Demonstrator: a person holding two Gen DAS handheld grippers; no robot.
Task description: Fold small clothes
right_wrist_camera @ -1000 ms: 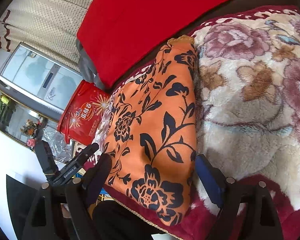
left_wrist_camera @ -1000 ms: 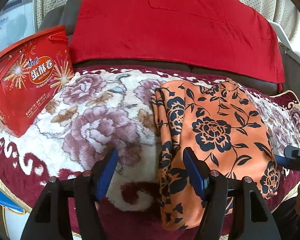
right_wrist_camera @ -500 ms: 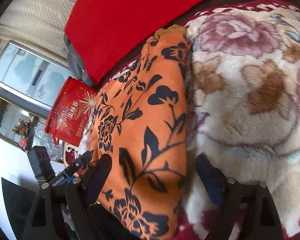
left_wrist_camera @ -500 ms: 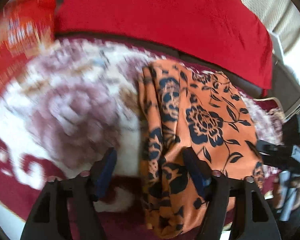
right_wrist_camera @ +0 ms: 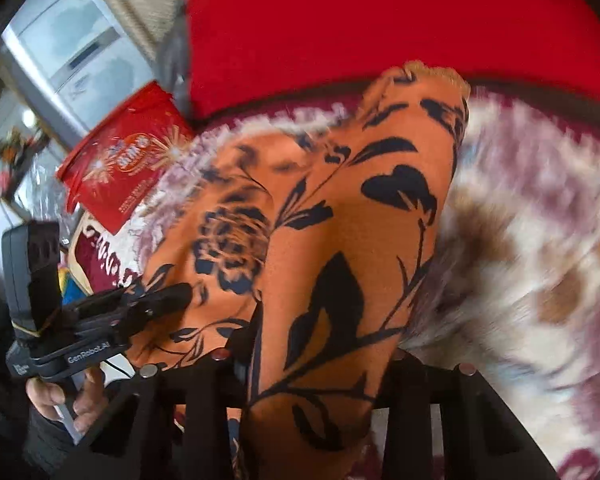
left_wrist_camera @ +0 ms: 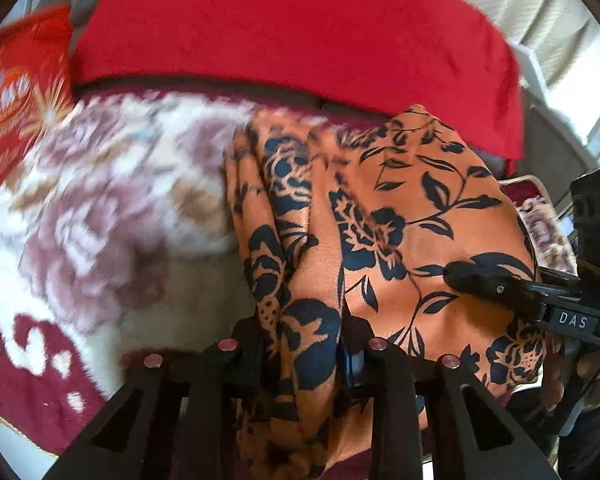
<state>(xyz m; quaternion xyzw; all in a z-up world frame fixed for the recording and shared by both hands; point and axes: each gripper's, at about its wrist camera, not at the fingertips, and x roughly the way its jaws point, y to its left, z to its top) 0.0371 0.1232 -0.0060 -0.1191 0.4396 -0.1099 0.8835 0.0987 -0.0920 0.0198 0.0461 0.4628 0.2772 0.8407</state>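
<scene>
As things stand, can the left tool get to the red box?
Probably not. The left tool is shut on the orange cloth, which it would have to release first. The red box sits far to its left across the flowered blanket.

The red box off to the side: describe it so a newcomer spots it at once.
Start at the floral blanket under the orange cloth. Follow it to its left end, below the red throw. There stands the red box, the only stiff, printed thing here, marked with gold fireworks round an orange oval label.
</scene>
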